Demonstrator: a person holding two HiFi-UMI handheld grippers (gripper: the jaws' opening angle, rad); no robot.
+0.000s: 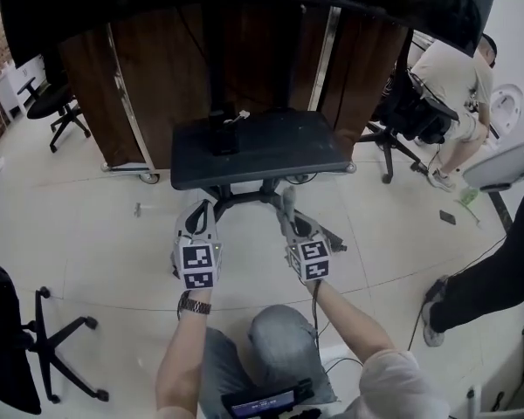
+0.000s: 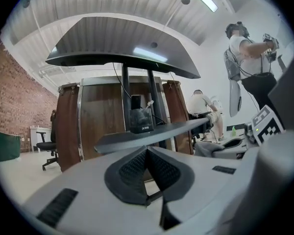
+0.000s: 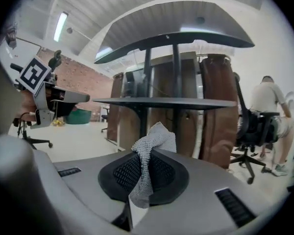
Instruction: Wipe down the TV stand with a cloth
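The right claw (image 3: 146, 173) is clamped on a grey mesh cloth (image 3: 156, 140), whose bunched end pokes up past the jaw tips. It is held low in front of the TV stand (image 1: 262, 147), below the stand's dark shelf. Beside it, the left claw (image 2: 147, 155) has its jaws pressed together with nothing between them.
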